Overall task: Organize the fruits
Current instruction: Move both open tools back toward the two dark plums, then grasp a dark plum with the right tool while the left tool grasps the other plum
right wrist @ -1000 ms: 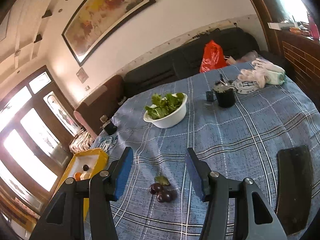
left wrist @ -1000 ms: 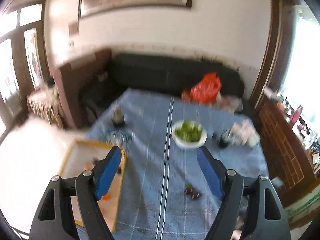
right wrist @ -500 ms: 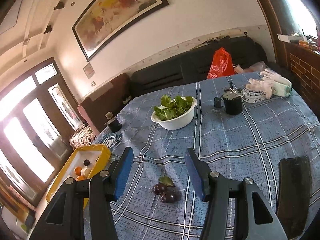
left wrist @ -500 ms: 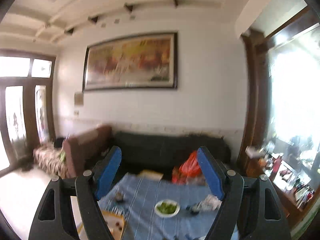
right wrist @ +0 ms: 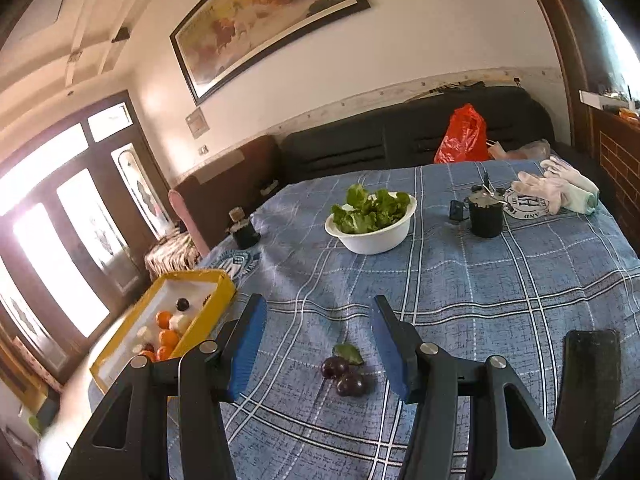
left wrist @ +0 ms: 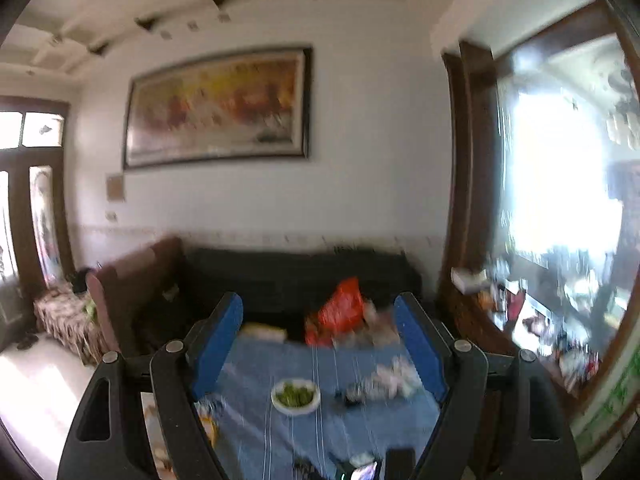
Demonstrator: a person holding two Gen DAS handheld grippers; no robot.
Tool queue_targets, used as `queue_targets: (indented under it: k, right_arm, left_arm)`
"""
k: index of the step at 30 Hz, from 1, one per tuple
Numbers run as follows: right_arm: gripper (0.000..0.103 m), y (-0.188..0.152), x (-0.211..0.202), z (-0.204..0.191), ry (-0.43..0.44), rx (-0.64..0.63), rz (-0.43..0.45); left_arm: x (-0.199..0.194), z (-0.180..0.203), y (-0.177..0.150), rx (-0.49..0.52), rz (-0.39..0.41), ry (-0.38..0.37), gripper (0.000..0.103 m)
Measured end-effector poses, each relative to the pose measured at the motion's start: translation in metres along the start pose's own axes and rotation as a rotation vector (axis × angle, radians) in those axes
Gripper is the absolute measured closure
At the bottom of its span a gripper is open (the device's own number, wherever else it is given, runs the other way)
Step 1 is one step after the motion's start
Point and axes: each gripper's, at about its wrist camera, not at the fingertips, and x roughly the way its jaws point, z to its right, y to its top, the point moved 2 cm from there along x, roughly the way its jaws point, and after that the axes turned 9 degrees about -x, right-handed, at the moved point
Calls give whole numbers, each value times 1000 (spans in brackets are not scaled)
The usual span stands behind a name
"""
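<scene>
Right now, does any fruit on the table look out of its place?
Yes. Two dark plums with a green leaf lie loose on the blue tablecloth, apart from the yellow tray that holds the other fruit. The open right gripper hovers near them.

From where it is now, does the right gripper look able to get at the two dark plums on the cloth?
Probably yes. The right gripper stands open and empty, aimed down at the plums, which lie on the blue cloth between its fingers in view. Nothing lies across the way.
</scene>
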Motion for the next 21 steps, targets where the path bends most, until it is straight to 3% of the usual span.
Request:
queue_targets:
  k: [5, 8, 10, 12, 15, 18, 21]
  right_arm:
    - [45, -6, 11, 9, -11, 27, -51]
    - [45, -10, 19, 15, -40, 42, -87]
    - [45, -13, 23, 19, -49, 52, -100]
    - [45, -16, 28, 23, -61, 65, -115]
    - [45, -21, 36, 26, -66, 71, -139]
    - [46, -26, 44, 26, -33, 82, -161]
    - [48, -29, 49, 28, -3, 108, -174]
  left_arm:
    - [94, -55, -95, 4, -221, -11, 25]
    - [143, -95, -159, 15, -313, 15, 25]
    - [183, -126, -220, 18, -412, 38, 25]
    - [224, -152, -288, -5, -559, 9, 25]
    - [275, -172, -373, 1, -705, 16, 27]
    - [303, -178, -427, 19, -769, 21, 33]
    - [323, -178, -447, 68, -733, 25, 33]
